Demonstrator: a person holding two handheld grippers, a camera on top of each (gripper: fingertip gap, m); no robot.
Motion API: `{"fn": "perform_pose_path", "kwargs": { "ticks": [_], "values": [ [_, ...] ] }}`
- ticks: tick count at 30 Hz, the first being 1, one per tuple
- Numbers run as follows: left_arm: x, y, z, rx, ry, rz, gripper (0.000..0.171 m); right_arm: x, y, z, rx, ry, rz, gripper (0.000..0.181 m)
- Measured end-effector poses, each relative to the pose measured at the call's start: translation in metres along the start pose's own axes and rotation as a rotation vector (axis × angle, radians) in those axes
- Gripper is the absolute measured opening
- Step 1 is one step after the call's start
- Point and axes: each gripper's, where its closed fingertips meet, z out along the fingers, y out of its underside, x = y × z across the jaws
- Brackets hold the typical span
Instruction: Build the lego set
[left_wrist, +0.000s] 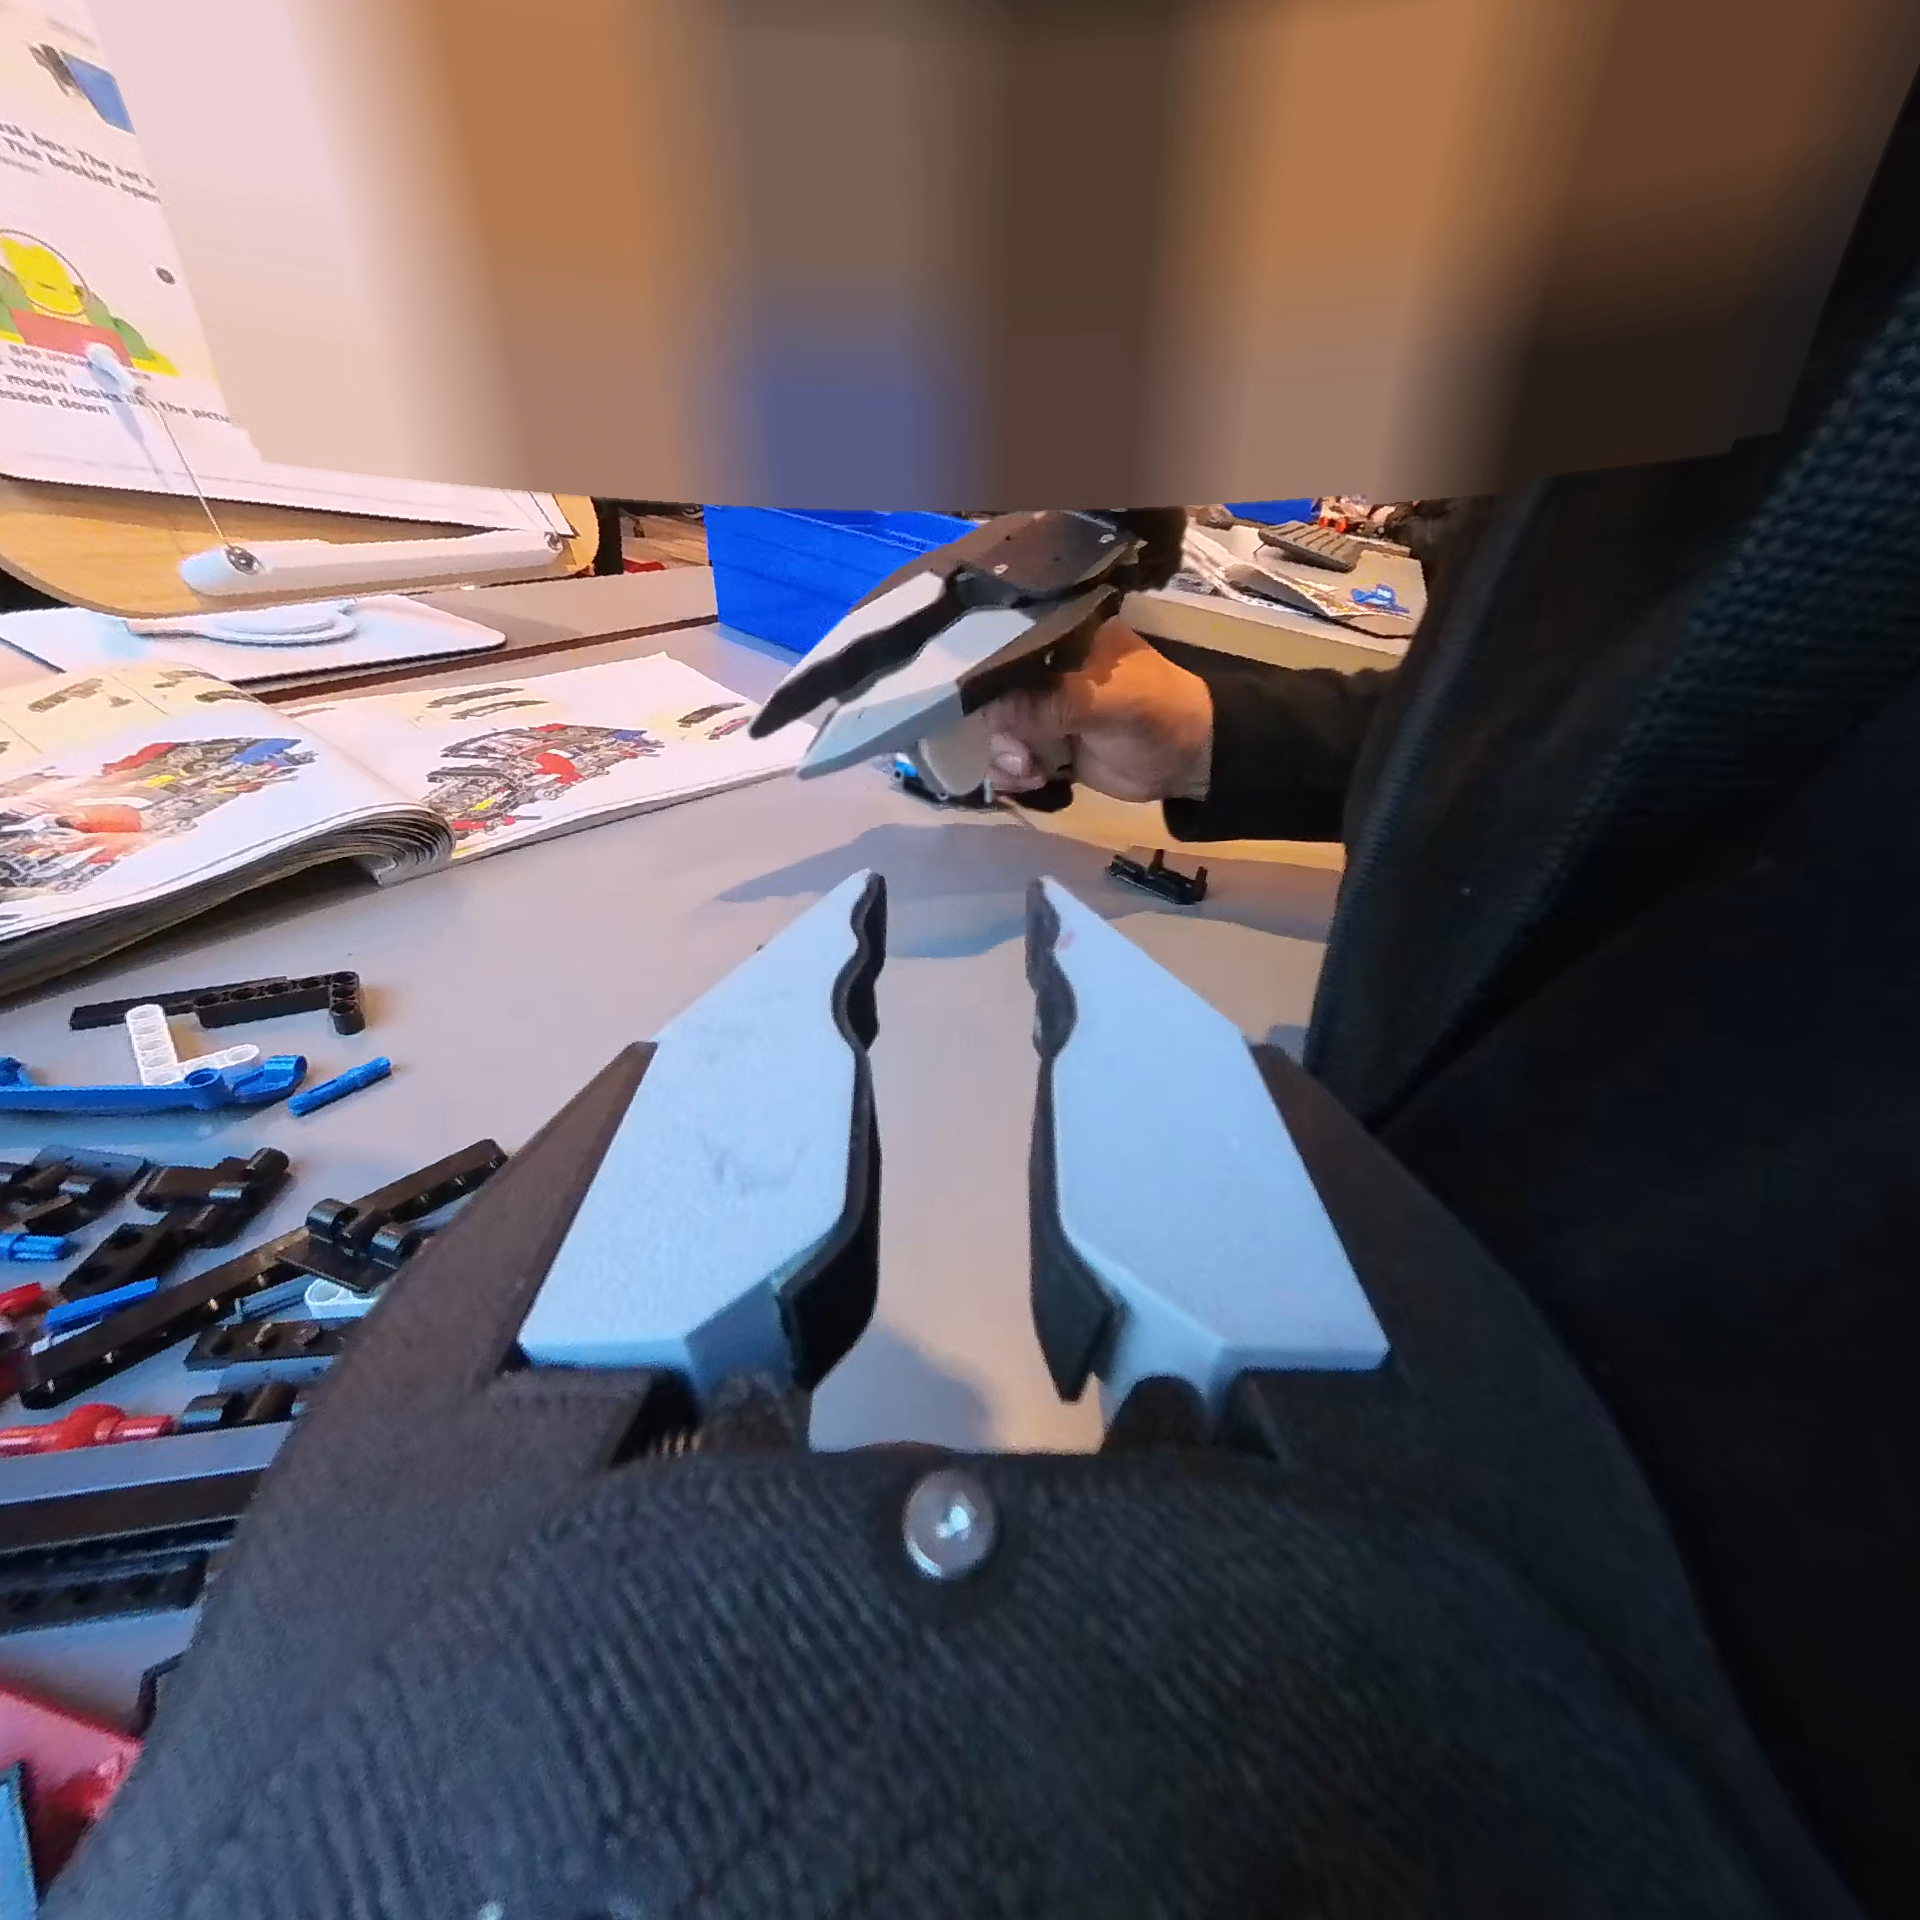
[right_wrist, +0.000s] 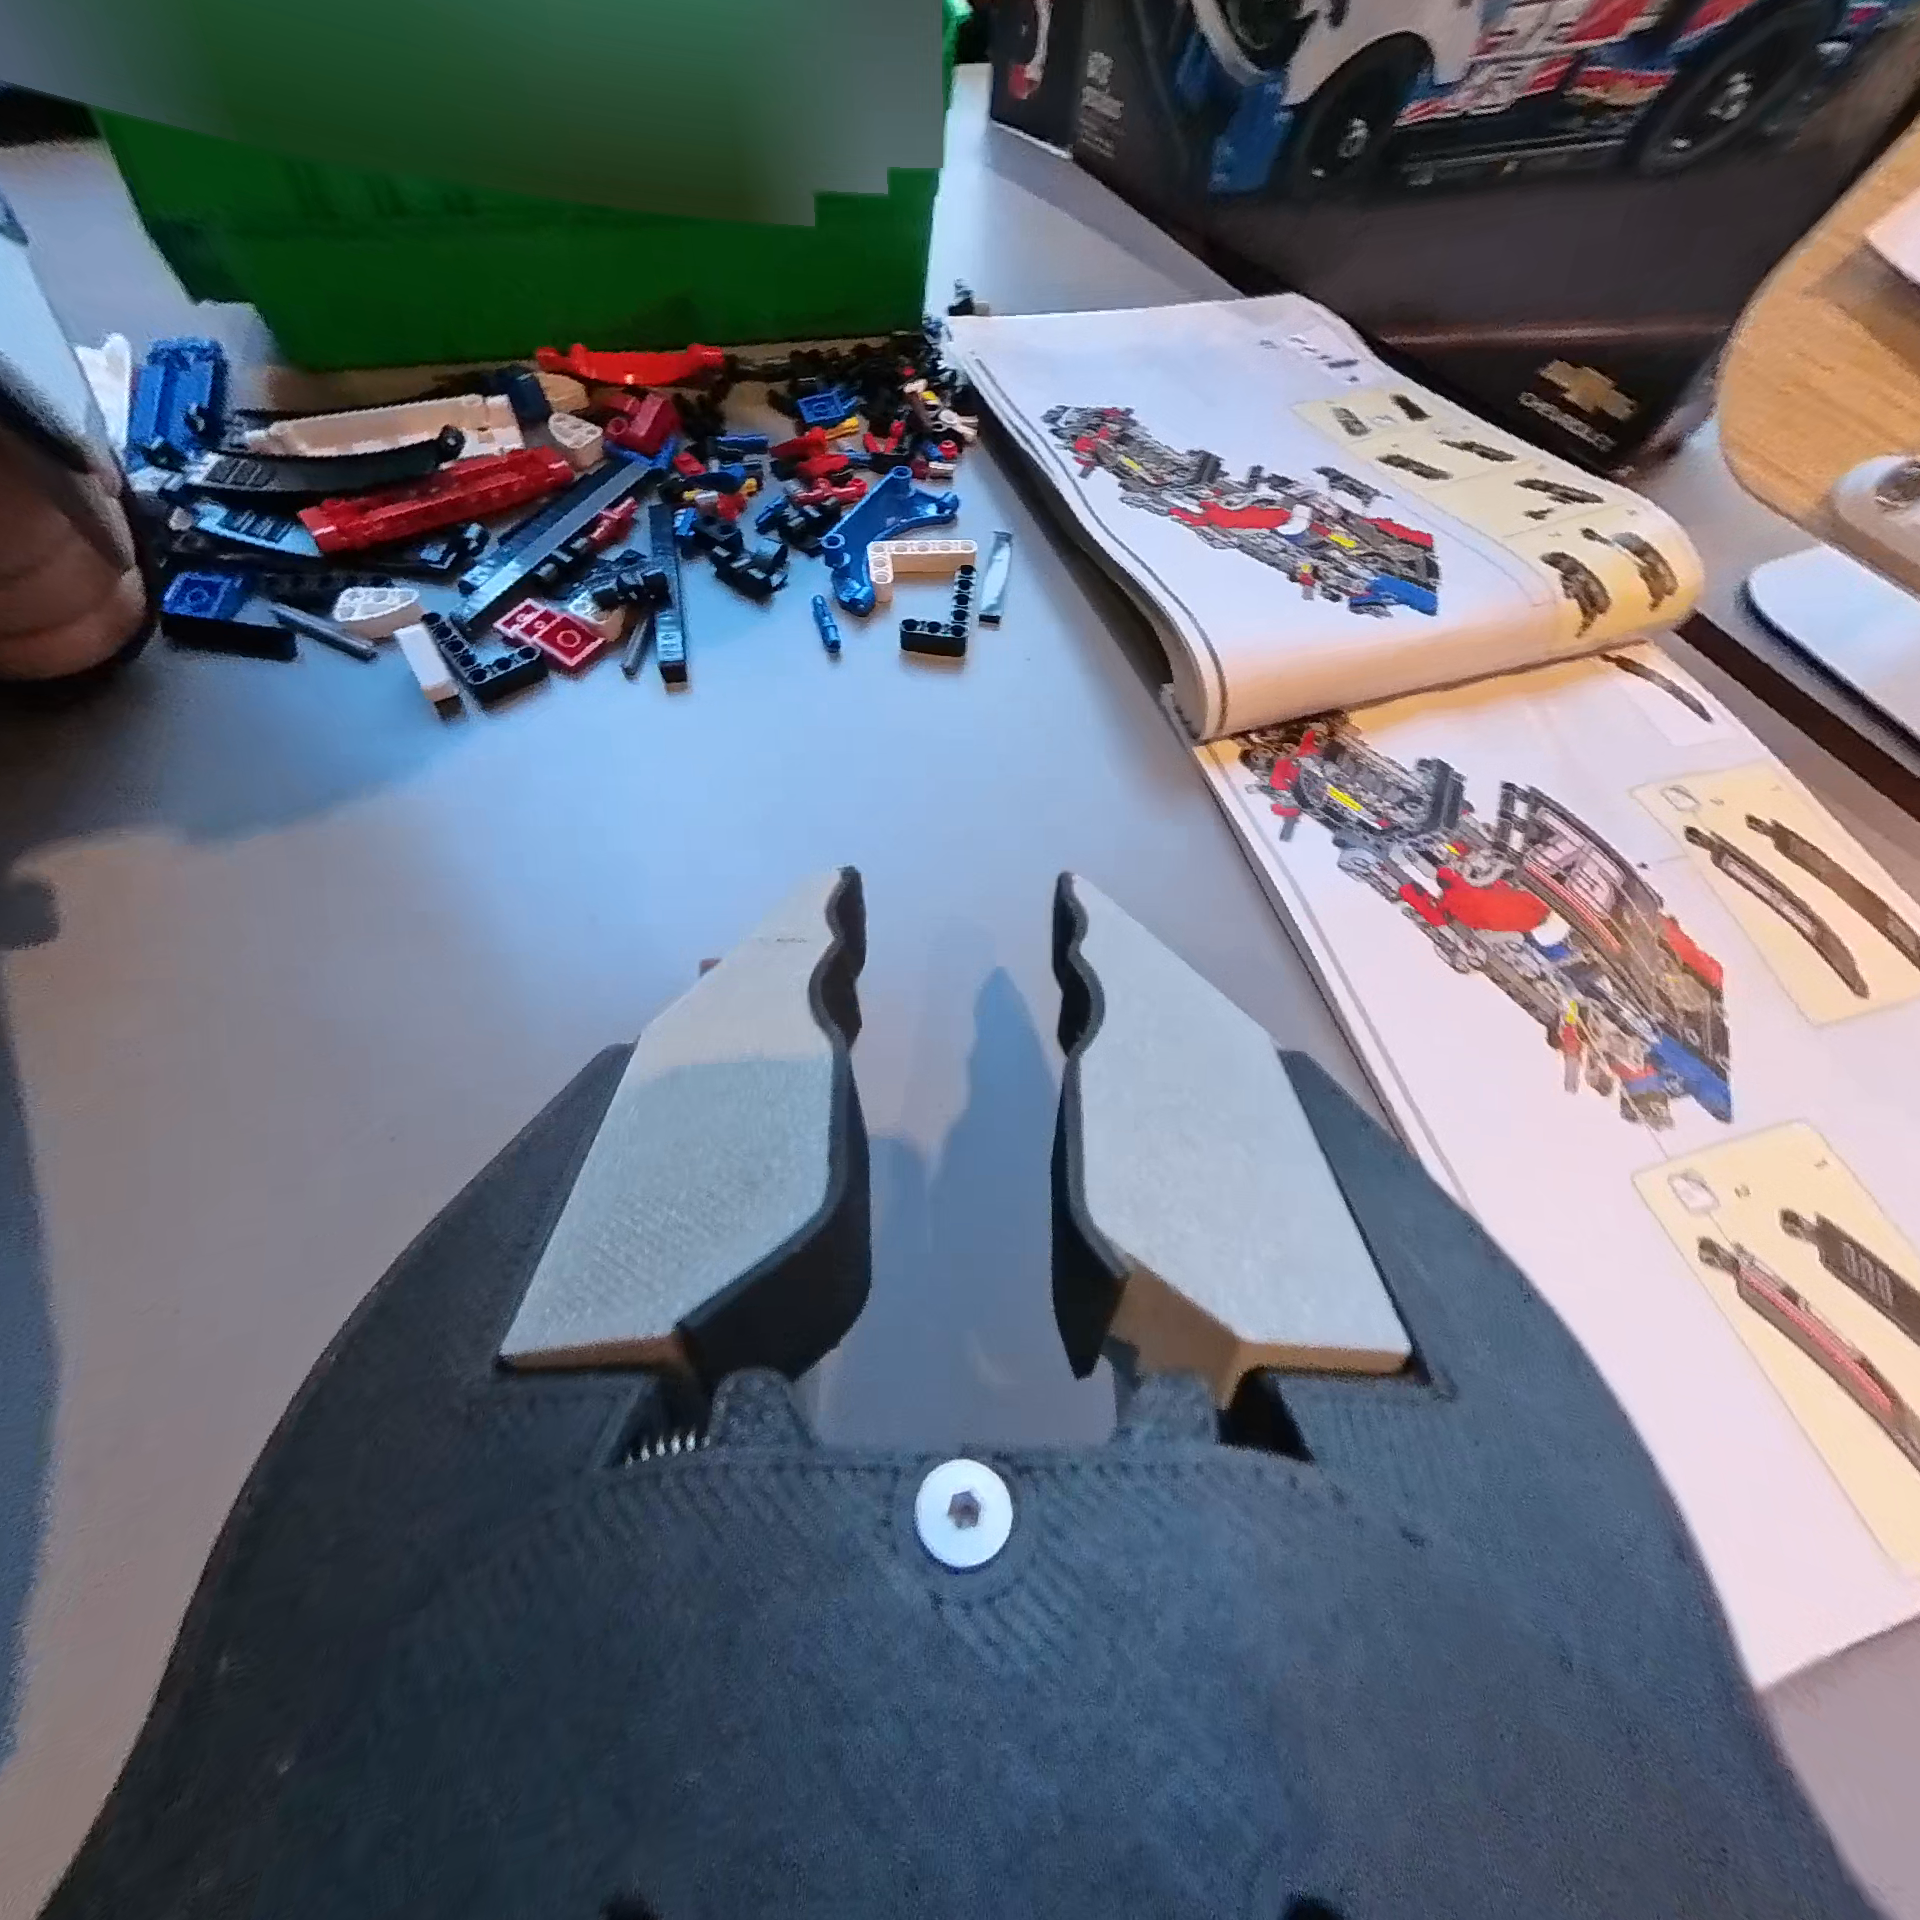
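A pile of loose lego pieces (right_wrist: 582, 509), black, blue, red and white, lies on the grey table (right_wrist: 623, 831) in front of a green bin (right_wrist: 582, 270). The pile also shows at the left of the left wrist view (left_wrist: 187, 1195). My left gripper (left_wrist: 956, 904) is open and empty above bare table. My right gripper (right_wrist: 961, 904) is open and empty above bare table, short of the pile. It also shows in the left wrist view (left_wrist: 800, 743), held in a hand over the open instruction booklet (left_wrist: 312, 769). A small black piece (left_wrist: 1158, 875) lies alone near it.
The open booklet (right_wrist: 1455, 727) lies right of my right gripper. A set box (right_wrist: 1455, 156) stands behind it. A blue bin (left_wrist: 821, 561) stands at the back. A wooden stand with a printed sheet (left_wrist: 94, 239) stands back left. A dark chair back (left_wrist: 1621, 831) is at the right. My hands' fingertips stand some 15 centimeters from each other.
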Motion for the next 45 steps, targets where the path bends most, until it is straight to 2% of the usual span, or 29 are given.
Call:
{"fn": "perform_pose_path", "kwargs": {
  "ticks": [10, 15, 16, 19, 24, 29, 32, 39, 43, 45],
  "values": [
    [-0.004, 0.0, 0.001, -0.001, -0.052, 0.046, 0.023, 0.017, -0.014, -0.052, 0.185, 0.095, 0.101, 0.035],
    [-0.004, 0.003, 0.003, -0.024, -0.089, 0.099, 0.023, 0.02, -0.009, -0.082, 0.216, 0.158, 0.116, 0.044],
    [-0.005, 0.003, 0.003, -0.027, -0.096, 0.107, 0.023, 0.02, -0.007, -0.09, 0.221, 0.166, 0.112, 0.04],
    [-0.007, 0.005, 0.004, -0.04, -0.12, 0.119, 0.022, 0.018, -0.004, -0.119, 0.26, 0.207, 0.07, 0.008],
    [-0.01, 0.01, 0.008, -0.078, -0.162, 0.149, 0.023, 0.024, 0.01, -0.153, 0.311, 0.296, 0.056, 0.0],
    [-0.014, 0.01, 0.007, -0.085, -0.214, 0.179, 0.023, 0.016, 0.022, -0.14, 0.314, 0.193, 0.102, 0.0],
    [-0.016, 0.012, 0.009, -0.103, -0.228, 0.188, 0.023, 0.009, 0.021, -0.123, 0.316, 0.156, 0.057, 0.0],
    [-0.023, 0.007, 0.003, -0.069, -0.259, 0.177, 0.021, -0.005, 0.005, -0.072, 0.212, 0.064, -0.161, 0.0],
    [-0.023, 0.007, 0.004, -0.068, -0.244, 0.173, 0.019, 0.001, 0.004, -0.05, 0.125, 0.086, -0.357, 0.0],
    [-0.027, 0.006, 0.002, -0.065, -0.258, 0.17, 0.018, 0.003, 0.002, -0.042, 0.12, 0.063, -0.363, 0.0]
  ]
}}
